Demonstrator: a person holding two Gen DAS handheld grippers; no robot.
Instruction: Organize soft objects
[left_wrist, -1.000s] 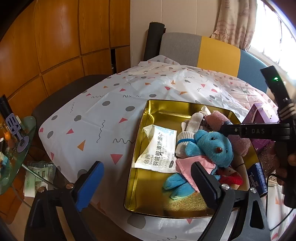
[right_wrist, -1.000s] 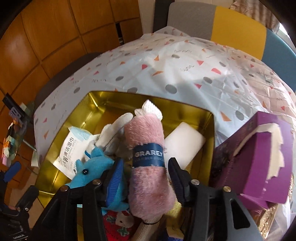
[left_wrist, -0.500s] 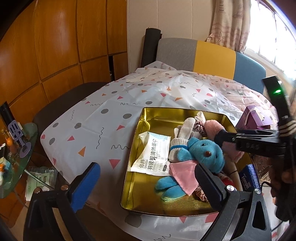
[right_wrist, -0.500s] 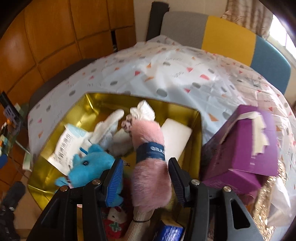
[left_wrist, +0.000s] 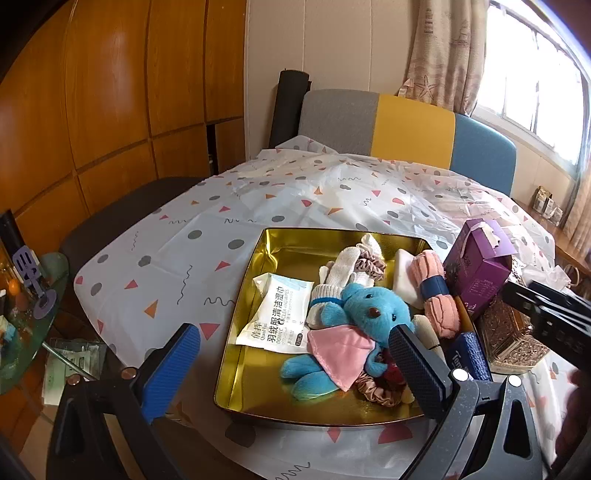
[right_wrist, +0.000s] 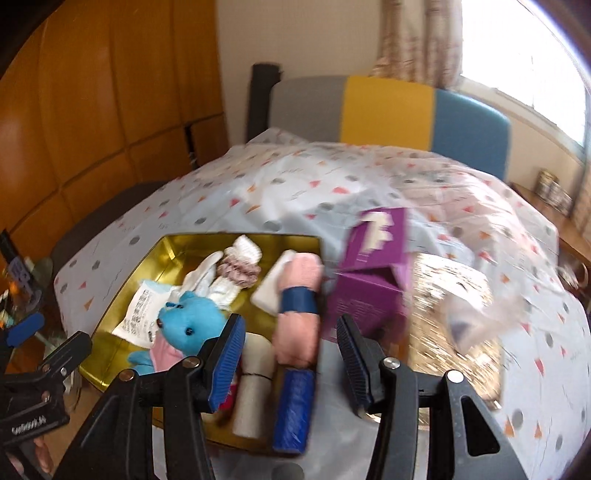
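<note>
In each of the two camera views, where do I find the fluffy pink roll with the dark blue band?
Left wrist view: the pink roll lies right of centre, against the right wall of the gold tray, beside the purple box.
Right wrist view: the pink roll is at centre, just above the gap between the right gripper's fingers.
Shared landmark: the blue plush toy in the tray.
</note>
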